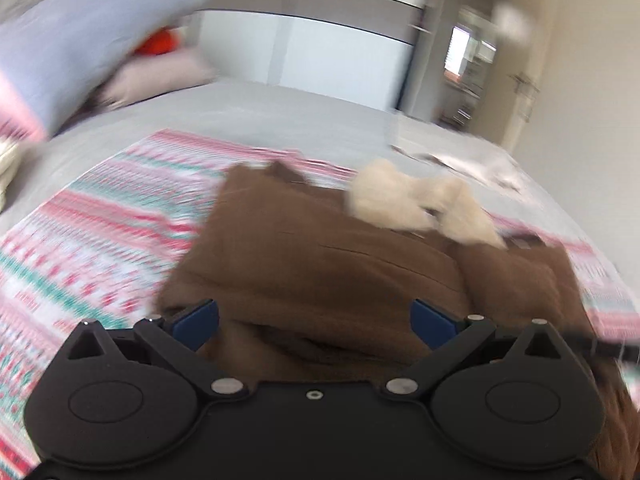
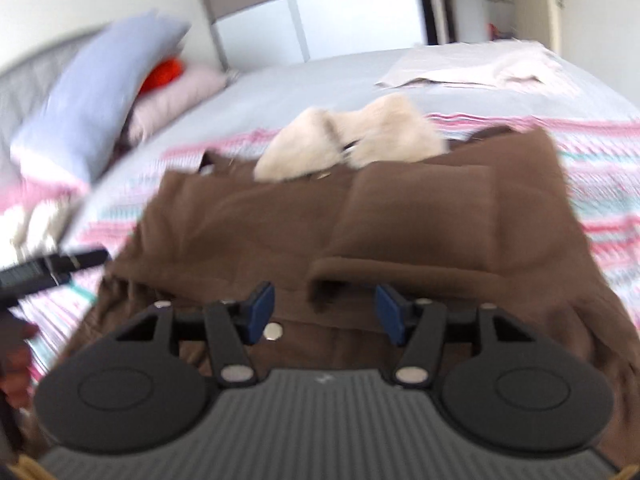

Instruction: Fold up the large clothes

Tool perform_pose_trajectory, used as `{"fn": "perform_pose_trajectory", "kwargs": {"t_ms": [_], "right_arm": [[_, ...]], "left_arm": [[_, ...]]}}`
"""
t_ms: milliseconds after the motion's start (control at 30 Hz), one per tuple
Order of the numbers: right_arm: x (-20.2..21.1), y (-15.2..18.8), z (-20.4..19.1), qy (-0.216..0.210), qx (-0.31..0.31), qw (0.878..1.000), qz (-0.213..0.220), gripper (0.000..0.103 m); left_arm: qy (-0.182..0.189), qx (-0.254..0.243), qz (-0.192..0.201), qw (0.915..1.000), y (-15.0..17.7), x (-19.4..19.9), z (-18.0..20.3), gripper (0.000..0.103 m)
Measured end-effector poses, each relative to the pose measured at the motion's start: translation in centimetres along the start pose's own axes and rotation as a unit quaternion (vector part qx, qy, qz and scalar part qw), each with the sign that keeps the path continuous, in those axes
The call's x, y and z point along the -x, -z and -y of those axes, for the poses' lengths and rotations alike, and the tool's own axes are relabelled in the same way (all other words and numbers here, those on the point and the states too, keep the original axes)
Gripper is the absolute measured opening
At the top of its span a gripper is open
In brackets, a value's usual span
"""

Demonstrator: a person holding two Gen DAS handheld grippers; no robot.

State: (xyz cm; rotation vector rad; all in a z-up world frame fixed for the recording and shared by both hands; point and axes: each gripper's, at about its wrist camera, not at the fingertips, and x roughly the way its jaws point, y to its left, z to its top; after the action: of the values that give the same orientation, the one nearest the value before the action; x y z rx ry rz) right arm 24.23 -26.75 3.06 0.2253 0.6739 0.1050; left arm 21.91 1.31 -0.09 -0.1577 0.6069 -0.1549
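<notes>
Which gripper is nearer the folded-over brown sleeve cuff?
Right. The right gripper has the sleeve cuff just ahead of its open jaws; the left gripper sits farther left over the coat body.

The brown coat [image 2: 256, 216] looks like a thick, matt cloth, kind of felted or fleecy, no shine at all. Its collar [image 2: 352, 140] is cream and fluffy, like fake fur or sherpa. Under it there's a blanket [image 1: 92, 240] in pink, white and teal stripes that reads as woven or knitted, a bit rough. The bedsheet [image 2: 288, 84] is smooth plain grey cotton-ish cloth, and the pillow [image 2: 92, 92] is soft lavender fabric. The left gripper [image 1: 315, 322] is matt black plastic with blue pads that look rubbery and small shiny metal pins. The wardrobe [image 1: 320, 40] has a smooth white, slightly glossy front.
</notes>
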Motion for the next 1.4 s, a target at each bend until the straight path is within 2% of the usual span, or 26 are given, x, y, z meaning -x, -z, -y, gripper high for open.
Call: {"fn": "perform_pose_trajectory", "kwargs": {"t_ms": [67,167,233,300,367,433,567,667,700,733,767,833,900,933,1067,1200,1300,1400], "right_arm": [[1.8,-0.5,2.1,0.015,-0.029,0.999,0.026,0.055],[2.6,-0.6,6.0,0.022,-0.072,0.996,0.046,0.052],[2.5,-0.2,8.2,0.034,-0.097,0.994,0.041,0.045],[2.6,0.0,10.1,0.038,-0.118,0.992,0.036,0.037],[2.5,0.0,11.5,0.033,-0.139,0.989,0.039,0.037],[2.7,0.1,12.4,0.023,-0.149,0.987,0.048,0.037],[2.5,0.2,13.4,-0.010,-0.165,0.984,0.061,0.037],[2.0,0.3,14.2,-0.034,-0.180,0.981,0.069,0.037],[1.8,0.3,14.5,-0.043,-0.189,0.978,0.071,0.037],[1.6,0.4,14.8,-0.052,-0.199,0.976,0.074,0.037],[1.4,0.5,15.2,-0.063,-0.210,0.973,0.076,0.037],[0.9,0.8,15.9,-0.086,-0.232,0.965,0.081,0.037],[0.6,1.1,16.3,-0.094,-0.253,0.960,0.078,0.037],[0.4,1.2,16.3,-0.093,-0.255,0.959,0.076,0.037],[0.1,1.4,15.8,-0.083,-0.244,0.964,0.066,0.037],[0.0,1.5,15.1,-0.078,-0.234,0.967,0.061,0.039],[0.0,1.5,14.7,-0.072,-0.229,0.969,0.058,0.039],[0.0,1.6,14.4,-0.070,-0.231,0.969,0.056,0.039]], "left_arm": [[0.024,-0.065,0.002,0.9976,0.1,0.0,3.1,0.103],[0.048,-0.163,0.015,0.9854,0.4,-0.6,8.1,0.103],[0.073,-0.214,0.017,0.9739,0.7,-1.6,11.1,0.103],[0.090,-0.268,0.027,0.9588,1.1,-2.7,13.7,0.103],[0.105,-0.315,0.036,0.9426,1.7,-3.8,15.9,0.103],[0.122,-0.346,0.031,0.9299,2.1,-5.1,17.6,0.101],[0.175,-0.365,0.012,0.9144,2.9,-6.9,20.2,0.100],[0.187,-0.374,0.002,0.9083,3.5,-7.9,21.5,0.084],[0.189,-0.376,-0.001,0.9072,3.7,-8.3,22.0,0.073],[0.190,-0.375,-0.006,0.9073,3.7,-8.7,22.4,0.062],[0.191,-0.373,-0.012,0.9079,3.7,-9.1,22.6,0.056],[0.211,-0.355,-0.030,0.9102,3.5,-9.4,22.8,0.033],[0.216,-0.325,-0.016,0.9206,3.1,-8.7,22.2,0.025],[0.214,-0.303,-0.001,0.9288,2.7,-7.9,21.7,0.020],[0.194,-0.180,0.053,0.9629,0.1,-4.7,17.0,0.019],[0.124,-0.044,0.076,0.9884,-2.0,-2.7,9.5,0.019],[0.065,0.025,0.050,0.9963,-2.4,-2.9,3.4,0.020],[0.025,0.065,0.007,0.9976,-1.4,-3.8,-1.7,0.021]]}}
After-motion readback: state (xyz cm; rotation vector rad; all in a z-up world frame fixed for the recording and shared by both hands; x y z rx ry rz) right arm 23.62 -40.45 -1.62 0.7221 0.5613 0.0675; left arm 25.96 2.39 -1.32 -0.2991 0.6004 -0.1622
